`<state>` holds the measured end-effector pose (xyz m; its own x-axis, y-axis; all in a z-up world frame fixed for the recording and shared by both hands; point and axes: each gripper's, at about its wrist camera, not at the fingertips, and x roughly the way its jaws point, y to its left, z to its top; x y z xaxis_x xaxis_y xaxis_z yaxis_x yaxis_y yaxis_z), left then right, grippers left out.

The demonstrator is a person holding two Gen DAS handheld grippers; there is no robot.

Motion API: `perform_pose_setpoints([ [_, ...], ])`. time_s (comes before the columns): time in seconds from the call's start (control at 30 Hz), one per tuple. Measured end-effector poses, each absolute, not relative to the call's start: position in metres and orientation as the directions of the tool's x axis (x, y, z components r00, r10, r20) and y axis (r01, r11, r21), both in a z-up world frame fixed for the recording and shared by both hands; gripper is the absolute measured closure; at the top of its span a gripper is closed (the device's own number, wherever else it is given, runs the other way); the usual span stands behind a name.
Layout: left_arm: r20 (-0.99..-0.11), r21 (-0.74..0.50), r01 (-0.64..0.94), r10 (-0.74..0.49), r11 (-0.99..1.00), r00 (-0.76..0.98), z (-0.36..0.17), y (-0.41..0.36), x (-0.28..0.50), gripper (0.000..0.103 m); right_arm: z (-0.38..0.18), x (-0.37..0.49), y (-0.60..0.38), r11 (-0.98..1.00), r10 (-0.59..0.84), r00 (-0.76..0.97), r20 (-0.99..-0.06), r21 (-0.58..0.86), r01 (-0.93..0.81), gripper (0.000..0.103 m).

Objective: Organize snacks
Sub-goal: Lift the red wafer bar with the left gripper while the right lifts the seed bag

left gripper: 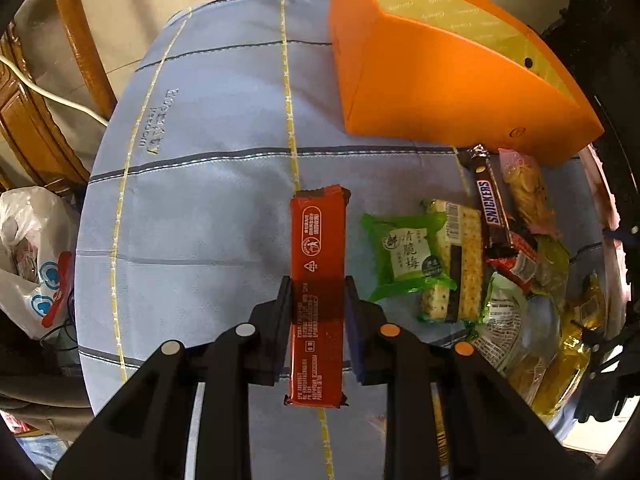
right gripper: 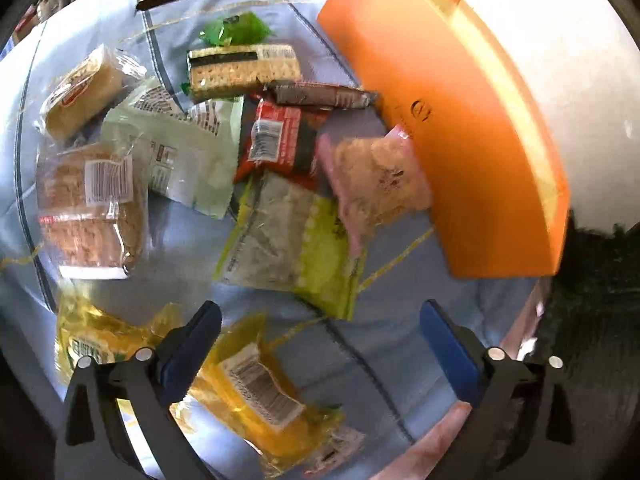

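Mostly blue checked tablecloth (left gripper: 208, 184), wooden chair (left gripper: 76, 32), tiled floor (left gripper: 132, 20)

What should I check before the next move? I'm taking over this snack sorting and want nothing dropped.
1. Left gripper clamps the red bar: ok.
2. Bar held near its middle, both ends free: ok.
3. Right gripper open, nothing between its pads: ok.
4. Orange box open at the top: ok.
5. Room inside the box: cannot tell.
6. Other snacks, like the Snickers bar, clear of the red bar: ok.
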<state>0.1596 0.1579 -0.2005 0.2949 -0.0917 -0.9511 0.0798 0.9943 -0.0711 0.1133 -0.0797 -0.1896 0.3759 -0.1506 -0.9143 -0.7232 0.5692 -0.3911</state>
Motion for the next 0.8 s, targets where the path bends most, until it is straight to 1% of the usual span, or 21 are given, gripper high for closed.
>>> perform_pose_setpoints([
  [0.03,-0.950,-0.077,0.077,-0.096,0.994,0.297,-0.200,0.160,0.158,0.080,-0.190,0.117,-0.079,0.619,-0.134,0.372,-0.918,-0.371,-0.692,0.004],
  [0.07,-0.950,-0.082,0.073,-0.100,0.994,0.296,-0.200,0.161,0.158,0.080,-0.191,0.123,-0.080,0.695,-0.099,0.355,-0.929,-0.320,-0.644,0.004],
  [0.13,-0.951,-0.084,0.068,-0.100,0.994,0.294,-0.201,0.164,0.156,0.080,-0.196,0.138,-0.086,0.848,-0.003,0.286,-0.958,-0.154,-0.507,0.004],
  [0.2,-0.955,-0.079,0.069,-0.095,0.994,0.282,-0.204,0.166,0.157,0.080,-0.204,0.151,-0.095,0.921,0.072,0.243,-0.967,-0.029,-0.388,0.004],
  [0.27,-0.960,-0.069,0.073,-0.086,0.995,0.267,-0.208,0.168,0.156,0.080,-0.212,0.163,-0.098,0.934,0.094,0.200,-0.975,0.017,-0.356,0.004],
  [0.33,-0.962,-0.067,0.078,-0.085,0.995,0.258,-0.209,0.170,0.156,0.080,-0.223,0.175,-0.094,0.904,0.060,0.151,-0.987,-0.010,-0.427,0.004],
  [0.4,-0.963,-0.070,0.072,-0.086,0.995,0.254,-0.210,0.173,0.156,0.080,-0.229,0.188,-0.085,0.857,0.014,0.136,-0.991,-0.058,-0.512,0.004],
  [0.47,-0.966,-0.074,0.061,-0.087,0.995,0.245,-0.211,0.174,0.156,0.080,-0.239,0.199,-0.081,0.817,0.011,0.080,-0.997,-0.037,-0.575,0.004],
  [0.53,-0.965,-0.077,0.066,-0.091,0.995,0.247,-0.209,0.174,0.156,0.080,-0.242,0.202,-0.079,0.781,0.020,0.091,-0.996,-0.041,-0.623,0.003],
  [0.57,-0.962,-0.082,0.079,-0.099,0.994,0.255,-0.208,0.172,0.155,0.080,-0.244,0.205,-0.080,0.780,0.023,0.091,-0.996,-0.039,-0.625,0.003],
  [0.63,-0.957,-0.098,0.093,-0.119,0.991,0.265,-0.209,0.169,0.158,0.080,-0.248,0.203,-0.081,0.836,-0.005,0.068,-0.998,-0.041,-0.548,0.005],
  [0.7,-0.953,-0.108,0.113,-0.135,0.988,0.271,-0.213,0.165,0.163,0.080,-0.248,0.190,-0.090,0.880,-0.018,0.076,-0.997,-0.052,-0.472,0.010],
  [0.8,-0.954,-0.116,0.119,-0.144,0.986,0.262,-0.219,0.159,0.169,0.080,-0.243,0.170,-0.085,0.895,-0.024,0.147,-0.989,-0.087,-0.437,0.018],
])
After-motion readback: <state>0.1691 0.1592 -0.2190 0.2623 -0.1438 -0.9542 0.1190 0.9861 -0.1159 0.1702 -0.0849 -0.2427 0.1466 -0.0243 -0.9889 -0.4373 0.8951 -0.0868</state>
